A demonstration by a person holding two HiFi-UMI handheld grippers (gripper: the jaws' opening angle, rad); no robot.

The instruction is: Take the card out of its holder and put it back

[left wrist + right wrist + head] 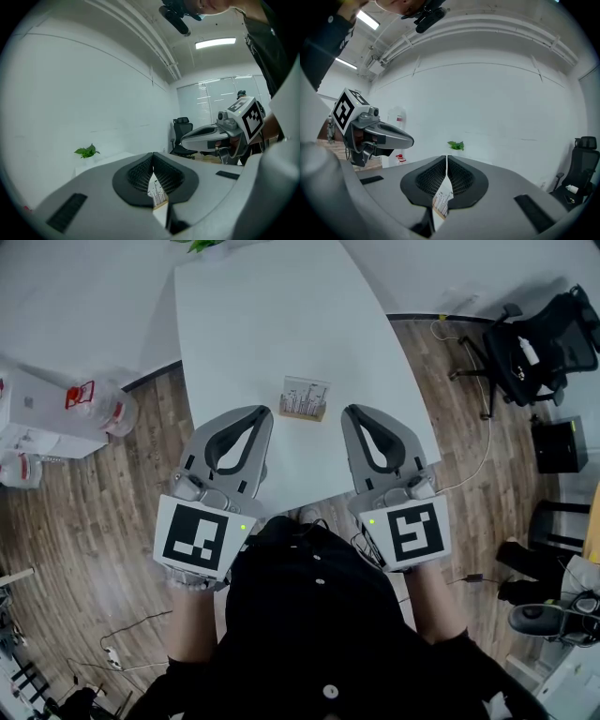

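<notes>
Standing upright in its holder (302, 414) on the table (272, 324), the card (306, 393) could be awaiting removal or already returned; the left gripper (263, 414) and right gripper (351, 414) hang near, both closed and empty.

Print on the card (305, 396) is way too small to read from the head view. Up close, the left gripper (153, 154) and right gripper (446, 157) each block most of it with their own closed jaws, only a sliver shows. The plant (200, 245) is chopped by the top edge, bench (262, 324) near edge hidden under the person's torso (309, 615).
</notes>
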